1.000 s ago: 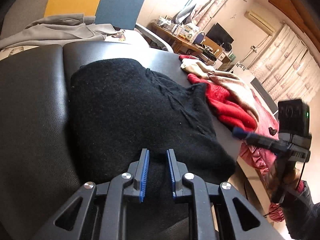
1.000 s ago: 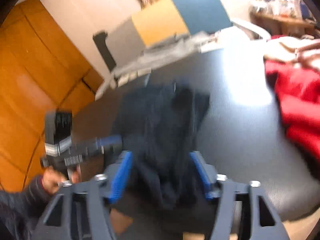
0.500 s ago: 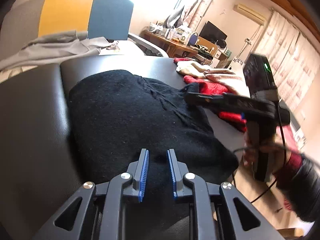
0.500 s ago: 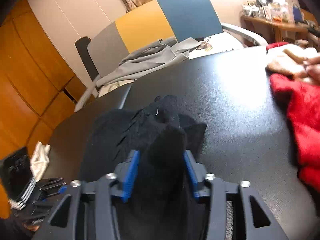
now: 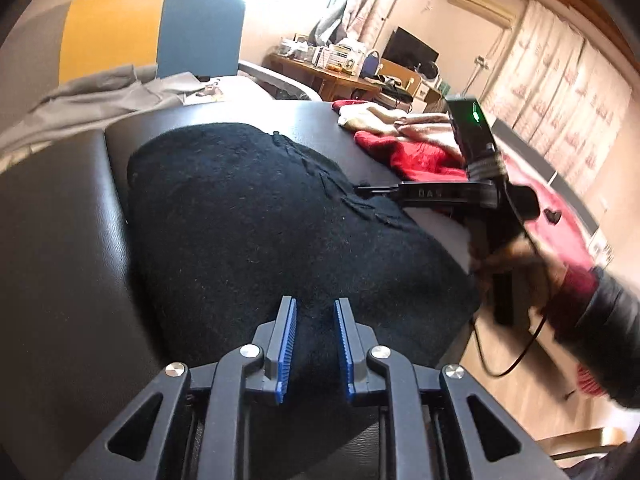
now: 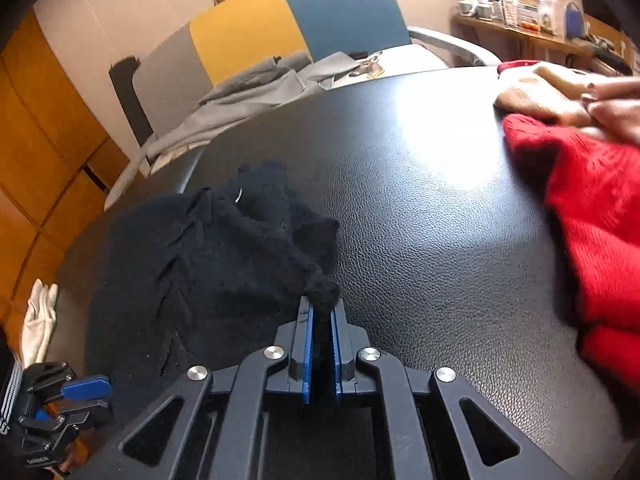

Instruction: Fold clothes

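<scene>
Left wrist view first: the black knitted sweater (image 5: pixel 256 216) lies spread over the dark leather-textured tabletop (image 5: pixel 60 248), reaching to the near edge. The left gripper (image 5: pixel 315 312) hangs low over its near hem with the blue-padded jaws set a little apart; black knit fills the gap between them, but I cannot tell whether the pads are pressing it or only hovering above it. Across the garment, the right gripper (image 5: pixel 362 189) comes in from the side with its tips at the sweater's far edge. Beyond it lies a heap of red fluffy knitwear (image 5: pixel 416 156) and a beige woollen garment (image 5: pixel 384 118).

Right wrist view: the right gripper (image 6: pixel 320 312) has its jaws drawn nearly together on a bunched nub of the black sweater's edge, which bulges out past the tips. The fabric rises in a ridge from the table toward the pinch, so that part looks lifted. A white cloth glove (image 6: pixel 38 320) lies at the table's left edge, and a grey garment (image 6: pixel 256 92) is draped on the colour-blocked chair (image 6: pixel 280 20) behind.

The risk, as I judge it, is that the pinch holds only a small wad: a quick pull could let the knit slip free, or drag the whole sweater sideways if the left side is not anchored, spoiling the fold line.
</scene>
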`<state>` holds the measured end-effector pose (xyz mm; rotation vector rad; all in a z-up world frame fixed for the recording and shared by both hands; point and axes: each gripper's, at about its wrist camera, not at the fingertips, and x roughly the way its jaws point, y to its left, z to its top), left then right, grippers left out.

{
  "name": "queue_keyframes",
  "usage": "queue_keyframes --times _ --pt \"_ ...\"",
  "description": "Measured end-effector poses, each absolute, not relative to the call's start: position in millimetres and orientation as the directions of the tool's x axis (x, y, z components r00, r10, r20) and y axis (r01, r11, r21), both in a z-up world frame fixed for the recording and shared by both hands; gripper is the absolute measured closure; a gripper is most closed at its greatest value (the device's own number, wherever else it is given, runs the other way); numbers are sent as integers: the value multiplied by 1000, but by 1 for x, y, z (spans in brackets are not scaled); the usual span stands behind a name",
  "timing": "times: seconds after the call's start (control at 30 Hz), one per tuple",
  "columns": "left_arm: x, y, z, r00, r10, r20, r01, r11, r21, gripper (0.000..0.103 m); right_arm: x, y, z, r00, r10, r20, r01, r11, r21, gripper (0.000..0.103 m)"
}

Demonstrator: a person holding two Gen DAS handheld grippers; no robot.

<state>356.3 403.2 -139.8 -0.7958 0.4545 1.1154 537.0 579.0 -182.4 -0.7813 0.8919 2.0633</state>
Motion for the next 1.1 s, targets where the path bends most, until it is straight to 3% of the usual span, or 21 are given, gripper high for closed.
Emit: queue_keyframes --times 0.17,0.27,0.33,0.37,0.5,0.7,0.8,0.9,1.1 --pt "339 399 -124 417 656 -629 -896 181 -404 84 541 579 -166 -565 395 -725 -791 -510 339 92" --pt "313 398 -105 405 725 -557 -879 142 -454 84 545 573 -139 -560 458 -690 -793 -538 287 78" --pt "294 404 -95 372 764 -528 -883 116 -454 83 538 567 -120 -573 483 -663 -779 -572 257 59" --pt "287 409 -92 352 775 -525 -890 103 -444 82 532 564 -111 -589 481 -650 -763 -595 251 58" --pt "268 440 -89 312 784 -536 -909 81 -410 82 494 555 -91 -640 422 -642 -685 -693 227 58" --pt "275 495 -108 323 725 -608 -922 95 -376 82 432 568 -129 -556 321 -767 -661 -730 174 59" --pt "287 523 -145 302 607 -735 -936 44 -348 82 440 583 -160 -507 312 -803 -714 -674 189 59" --pt "290 526 -154 287 618 -732 -936 19 -352 83 458 593 -180 -528 297 -796 -739 -622 259 58" --pt "286 519 -140 276 633 -723 -932 -7 -362 83 453 593 -176 -517 300 -802 -733 -638 234 58"
